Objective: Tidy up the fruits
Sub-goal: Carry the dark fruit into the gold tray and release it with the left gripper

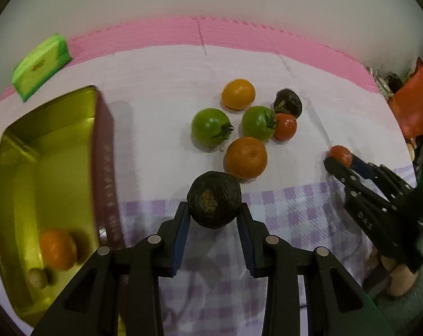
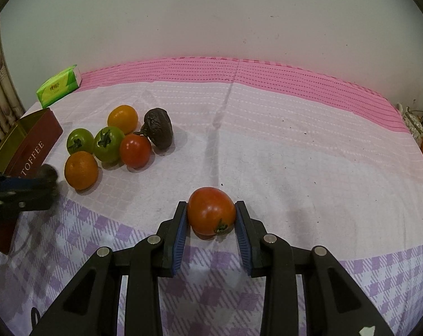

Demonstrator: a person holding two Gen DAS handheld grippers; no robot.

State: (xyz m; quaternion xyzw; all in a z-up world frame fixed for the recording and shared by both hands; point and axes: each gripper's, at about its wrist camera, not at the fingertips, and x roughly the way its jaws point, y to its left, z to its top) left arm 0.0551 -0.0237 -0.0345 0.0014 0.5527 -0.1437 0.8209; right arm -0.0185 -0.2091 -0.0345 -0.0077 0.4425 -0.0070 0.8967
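Observation:
My left gripper [image 1: 213, 210] is shut on a dark wrinkled fruit [image 1: 214, 199] and holds it above the checked cloth, right of the gold tin [image 1: 57, 140]. The tin holds an orange [image 1: 57, 249] and a small pale fruit [image 1: 37, 278]. My right gripper [image 2: 211, 215] is shut on a red tomato [image 2: 211, 214] low over the cloth; it also shows in the left wrist view [image 1: 340, 154]. On the cloth lies a cluster: two oranges [image 1: 238, 93] [image 1: 245, 157], two green tomatoes [image 1: 210, 126] [image 1: 257, 122], a red tomato [image 1: 285, 126] and another dark wrinkled fruit [image 1: 287, 103].
A green tissue pack [image 1: 40, 65] lies at the back left beyond the tin. The tin's red side reads TOFFEE [image 2: 33, 155]. A wall stands behind the bed. An orange bag [image 1: 413, 103] and clutter sit off the right edge.

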